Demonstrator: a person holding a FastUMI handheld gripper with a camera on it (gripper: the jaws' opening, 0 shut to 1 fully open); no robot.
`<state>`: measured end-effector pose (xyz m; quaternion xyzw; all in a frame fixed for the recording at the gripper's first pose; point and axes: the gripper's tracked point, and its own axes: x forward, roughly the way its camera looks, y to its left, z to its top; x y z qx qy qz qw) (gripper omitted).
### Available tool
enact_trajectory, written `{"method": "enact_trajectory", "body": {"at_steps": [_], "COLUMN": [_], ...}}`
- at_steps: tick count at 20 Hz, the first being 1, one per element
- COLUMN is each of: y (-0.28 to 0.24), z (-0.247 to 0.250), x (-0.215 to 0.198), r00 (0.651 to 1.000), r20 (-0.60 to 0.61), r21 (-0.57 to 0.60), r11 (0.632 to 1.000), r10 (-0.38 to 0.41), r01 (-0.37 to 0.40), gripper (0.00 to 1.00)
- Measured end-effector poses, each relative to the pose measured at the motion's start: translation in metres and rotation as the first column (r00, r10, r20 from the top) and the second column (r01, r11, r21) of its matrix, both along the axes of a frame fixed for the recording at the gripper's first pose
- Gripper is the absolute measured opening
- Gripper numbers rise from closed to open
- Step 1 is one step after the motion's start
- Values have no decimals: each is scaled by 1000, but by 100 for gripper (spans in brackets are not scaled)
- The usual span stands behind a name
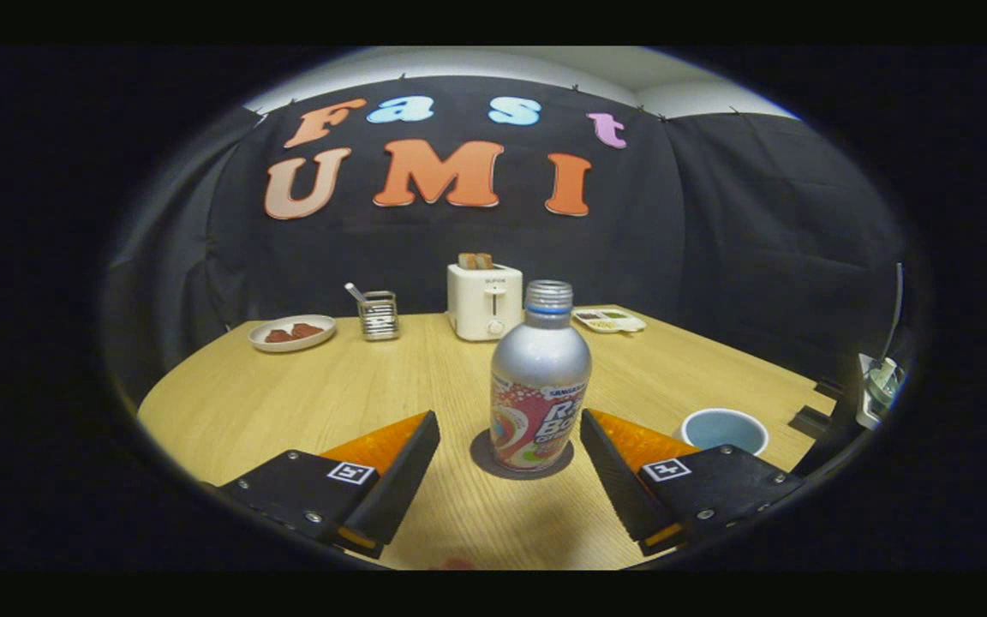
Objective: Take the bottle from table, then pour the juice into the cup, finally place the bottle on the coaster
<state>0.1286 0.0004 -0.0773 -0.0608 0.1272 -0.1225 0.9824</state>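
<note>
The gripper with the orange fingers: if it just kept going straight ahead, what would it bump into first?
Most likely the bottle. It stands upright on the dark coaster, just ahead of the open gripper and centred between its fingers. The toaster lies further back in roughly the same line, though depth is hard to judge.

Light even, moderately bright over bench (pixel 288 403), coming from above; black cloth wall soaks up light, stays dark. Soft highlight on silver shoulder of bottle (pixel 540 386); faint soft shadow on bench below it, toward gripper (pixel 511 467). Gripper fingers spread wide, apart from bottle, edges slightly soft. Strong fisheye bend: bench edge curves, wall bows. Far toaster (pixel 484 300) and plate (pixel 292 332) small, slightly blurred. Outer rim dims to dark vignette.
</note>
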Motion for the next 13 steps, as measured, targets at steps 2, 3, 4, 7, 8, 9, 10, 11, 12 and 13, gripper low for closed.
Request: {"method": "enact_trajectory", "body": {"at_steps": [2, 3, 4, 7, 8, 9, 10, 11, 12, 13], "y": [31, 48, 67, 93, 96, 98, 97, 97, 97, 98], "z": [20, 26, 31, 37, 37, 37, 36, 36, 39, 43], "x": [-29, -45, -61, -97, -106, -113, -116, -120, -123, -123], "r00": [995, 987, 975, 948, 945, 942, 944, 943, 941, 939], "r20": [38, 50, 59, 92, 95, 94, 85, 81, 87, 97], "r21": [8, 14, 23, 75, 78, 69, 61, 58, 58, 64], "r11": [995, 988, 976, 947, 944, 941, 944, 943, 942, 939], "r10": [96, 155, 216, 304, 314, 323, 320, 324, 326, 330], "r01": [-97, -156, -218, -311, -321, -330, -325, -329, -332, -337], "gripper": [97, 97, 97, 97, 97, 97, 97, 97, 97, 97]}}
